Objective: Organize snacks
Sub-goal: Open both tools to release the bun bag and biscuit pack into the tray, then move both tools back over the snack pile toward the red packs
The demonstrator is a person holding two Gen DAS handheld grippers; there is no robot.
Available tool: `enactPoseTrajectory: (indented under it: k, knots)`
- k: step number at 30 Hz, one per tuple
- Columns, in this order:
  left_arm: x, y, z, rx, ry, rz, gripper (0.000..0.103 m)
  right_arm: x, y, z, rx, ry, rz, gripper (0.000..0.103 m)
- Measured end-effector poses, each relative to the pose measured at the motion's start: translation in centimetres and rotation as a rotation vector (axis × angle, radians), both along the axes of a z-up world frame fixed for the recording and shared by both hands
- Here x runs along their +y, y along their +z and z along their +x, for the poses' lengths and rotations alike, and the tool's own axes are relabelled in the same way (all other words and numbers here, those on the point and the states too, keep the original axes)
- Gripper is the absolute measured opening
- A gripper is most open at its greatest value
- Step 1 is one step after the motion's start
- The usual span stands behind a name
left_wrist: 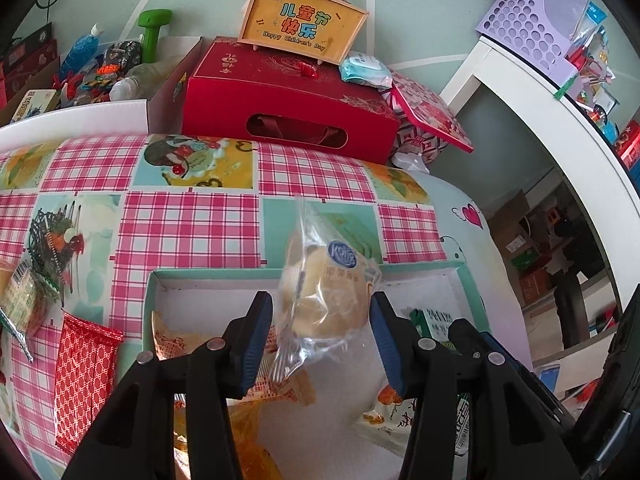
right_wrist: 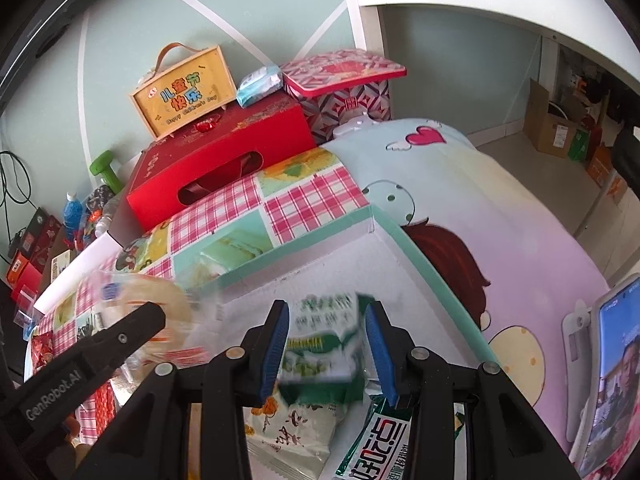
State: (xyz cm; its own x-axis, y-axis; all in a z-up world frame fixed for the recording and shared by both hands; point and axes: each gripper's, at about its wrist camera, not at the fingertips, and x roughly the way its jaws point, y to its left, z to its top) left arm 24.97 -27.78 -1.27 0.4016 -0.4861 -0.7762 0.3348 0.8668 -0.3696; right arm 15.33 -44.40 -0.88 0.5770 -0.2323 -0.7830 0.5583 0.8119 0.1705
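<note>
A round pastry in a clear wrapper [left_wrist: 332, 280] hangs between the jaws of my left gripper [left_wrist: 320, 300], over the shallow teal-rimmed box [left_wrist: 208, 274]. The blue pads [left_wrist: 256, 340] stand a little off the pastry's sides, so the gripper is open. In the right wrist view the same pastry [right_wrist: 160, 300] shows blurred beside the left gripper's finger [right_wrist: 132, 328]. My right gripper [right_wrist: 326, 312] is shut on a green and white snack packet [right_wrist: 320, 344], held above the box's white floor [right_wrist: 360, 256]. Orange packets [left_wrist: 176, 340] and a white packet [left_wrist: 384, 412] lie inside the box.
A red patterned packet [left_wrist: 84, 380] and another snack [left_wrist: 20, 300] lie on the checked cloth left of the box. A red gift box [left_wrist: 288, 100] with a yellow case [left_wrist: 304, 20] stands behind. A phone on a stand [right_wrist: 616, 360] is at the right.
</note>
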Motion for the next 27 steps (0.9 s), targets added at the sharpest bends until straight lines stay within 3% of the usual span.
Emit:
enactPoseTrajectory:
  k: [2, 8, 10, 12, 15, 22, 27]
  knots:
    - [0.2, 0.3, 0.0, -0.006, 0.014, 0.011, 0.063, 0.0, 0.1, 0.0, -0.003, 0.004, 0.004, 0.043]
    - [1.3, 1.1, -0.3, -0.009, 0.058, 0.023, 0.064, 0.3, 0.1, 0.2, 0.026, 0.018, -0.014, 0.045]
    - [1.8, 1.3, -0.4, -0.007, 0.079, 0.036, 0.065, 0.4, 0.2, 0.2, 0.033, 0.016, -0.021, 0.053]
    - [2.2, 1.5, -0.5, -0.009, 0.103, 0.056, 0.066, 0.4, 0.3, 0.1, 0.045, 0.011, -0.038, 0.075]
    - [2.7, 1.6, -0.6, -0.015, 0.136, 0.096, 0.083, 0.5, 0.2, 0.3, 0.081, 0.002, -0.067, 0.079]
    - [3.9, 1.2, -0.5, -0.028, 0.209, 0.199, 0.087, 0.5, -0.2, 0.4, 0.127, -0.004, -0.103, 0.089]
    - [4.9, 0.3, -0.1, -0.007, 0.263, 0.224, 0.088, 0.6, 0.0, 0.5, 0.127, 0.000, -0.116, 0.102]
